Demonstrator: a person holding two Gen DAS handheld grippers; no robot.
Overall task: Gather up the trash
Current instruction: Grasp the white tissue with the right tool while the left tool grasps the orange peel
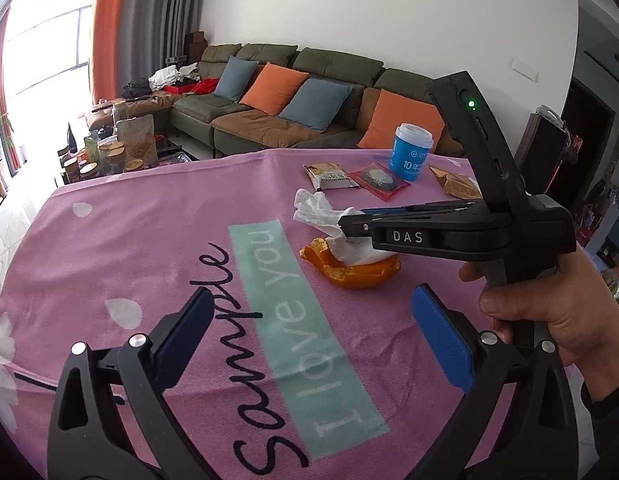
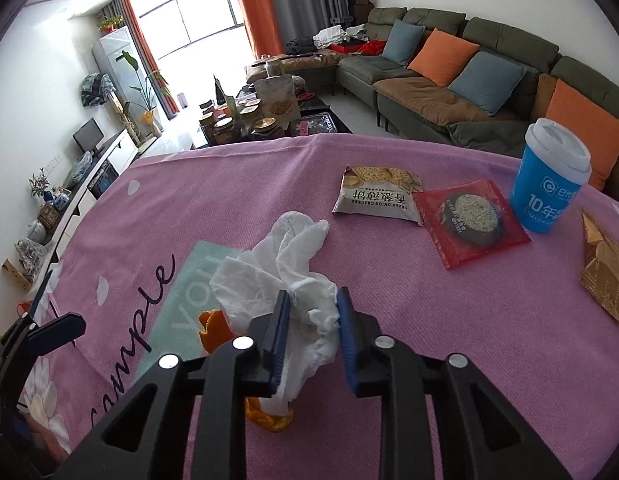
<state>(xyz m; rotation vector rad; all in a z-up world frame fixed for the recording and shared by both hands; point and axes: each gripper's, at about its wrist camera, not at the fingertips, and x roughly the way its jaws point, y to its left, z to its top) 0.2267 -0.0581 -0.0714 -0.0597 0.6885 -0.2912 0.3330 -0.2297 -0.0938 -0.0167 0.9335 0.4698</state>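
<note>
A crumpled white tissue lies over a piece of orange peel on the pink tablecloth. My right gripper is shut on the tissue, its blue pads pressing the paper from both sides. In the left wrist view the right gripper reaches in from the right, a hand on its handle, with the tissue at its tip above the peel. My left gripper stands open over the cloth, nothing between its fingers.
Farther back on the cloth lie a cracker packet, a red biscuit wrapper, a gold wrapper and a blue paper cup. Behind the table are a sofa with cushions and a low table crowded with jars.
</note>
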